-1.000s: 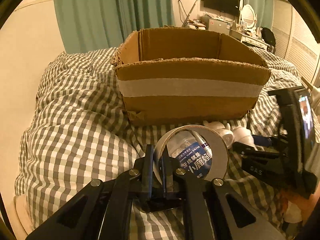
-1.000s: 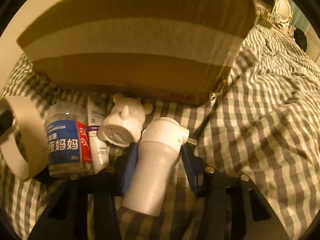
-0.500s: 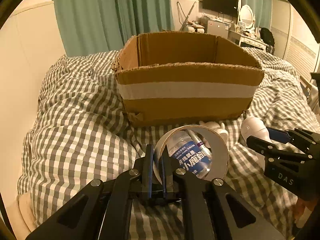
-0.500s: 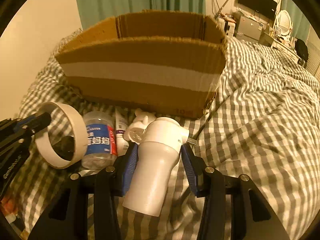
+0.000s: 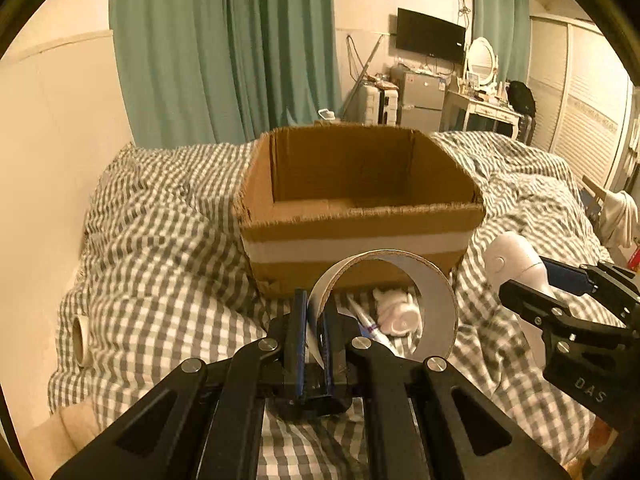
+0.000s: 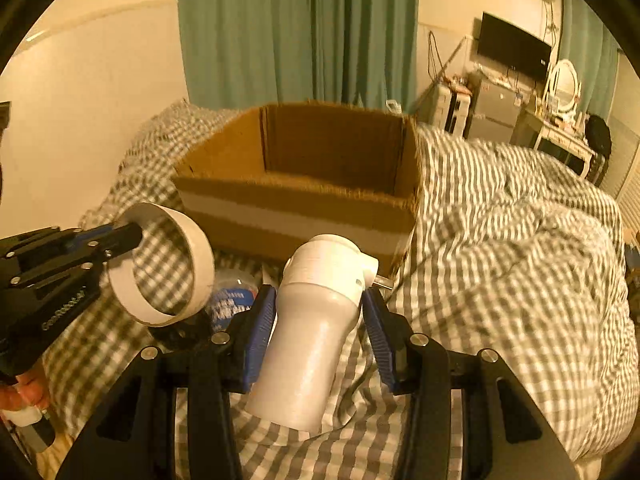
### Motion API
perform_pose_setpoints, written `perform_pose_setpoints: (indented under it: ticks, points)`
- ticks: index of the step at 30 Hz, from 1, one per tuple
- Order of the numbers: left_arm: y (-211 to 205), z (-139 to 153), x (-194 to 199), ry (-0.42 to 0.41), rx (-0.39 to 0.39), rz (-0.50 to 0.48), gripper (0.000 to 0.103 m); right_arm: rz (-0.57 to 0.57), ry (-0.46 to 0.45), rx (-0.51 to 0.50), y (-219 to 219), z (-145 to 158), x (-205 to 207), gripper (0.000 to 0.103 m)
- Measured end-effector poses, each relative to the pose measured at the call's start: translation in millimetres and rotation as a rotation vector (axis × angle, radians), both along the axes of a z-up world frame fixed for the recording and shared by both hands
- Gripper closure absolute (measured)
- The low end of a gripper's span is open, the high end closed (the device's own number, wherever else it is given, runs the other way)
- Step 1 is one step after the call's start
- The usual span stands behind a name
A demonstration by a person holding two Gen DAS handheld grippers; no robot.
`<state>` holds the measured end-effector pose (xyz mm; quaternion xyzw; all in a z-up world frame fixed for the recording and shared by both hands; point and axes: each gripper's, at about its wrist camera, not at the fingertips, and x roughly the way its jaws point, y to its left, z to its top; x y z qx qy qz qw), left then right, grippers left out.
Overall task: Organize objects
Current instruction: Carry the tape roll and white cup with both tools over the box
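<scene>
Readable writing: I can make out "DAS" in pale letters on the black body of my right gripper (image 5: 560,280), seen from the left wrist view. The blue label on the clear jar (image 6: 230,300) carries print, too blurred to read.

Landmark: cardboard box (image 5: 360,208), open-topped, white tape band across its near wall, sitting on the checked duvet (image 5: 160,248).

My left gripper (image 5: 312,320) is pressed together on the wall of the white tape ring (image 5: 384,304), pinching it from inside and outside. The ring is held clear of the duvet, just in front of the box's near wall and below its rim.

My right gripper (image 6: 318,312) clamps the white bottle (image 6: 316,332) between blue pads (image 6: 260,332); bottle cap points toward the box, off the box's near right corner, lifted off the duvet.

Lying on the duvet against the foot of the box's near wall: a small white figurine (image 5: 398,312) and a tube (image 5: 370,326), both seen through the ring; the jar is just beside them.

A second tape roll (image 5: 80,334) lies well left of the box at the bed edge.
</scene>
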<state>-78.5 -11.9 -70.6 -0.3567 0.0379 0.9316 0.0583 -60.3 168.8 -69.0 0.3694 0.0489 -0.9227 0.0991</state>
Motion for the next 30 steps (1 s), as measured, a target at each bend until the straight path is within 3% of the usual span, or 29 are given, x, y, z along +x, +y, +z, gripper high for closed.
perform_pose_setpoints:
  ticks: [10, 21, 30]
  points:
    - [2.9, 40.6, -36.3, 0.039, 0.032, -0.014, 0.096, 0.043, 0.091, 0.046, -16.7, 46.1, -15.7, 0.059]
    - [5.5, 60.6, -138.5, 0.040, 0.025, 0.005, 0.096, 0.062, 0.124, 0.012, -12.6, 85.5, -117.0, 0.059]
    - [17.2, 52.3, -222.8, 0.009, -0.045, -0.018, 0.096, 0.056, 0.065, 0.000, -7.7, 77.2, -209.9, 0.059]
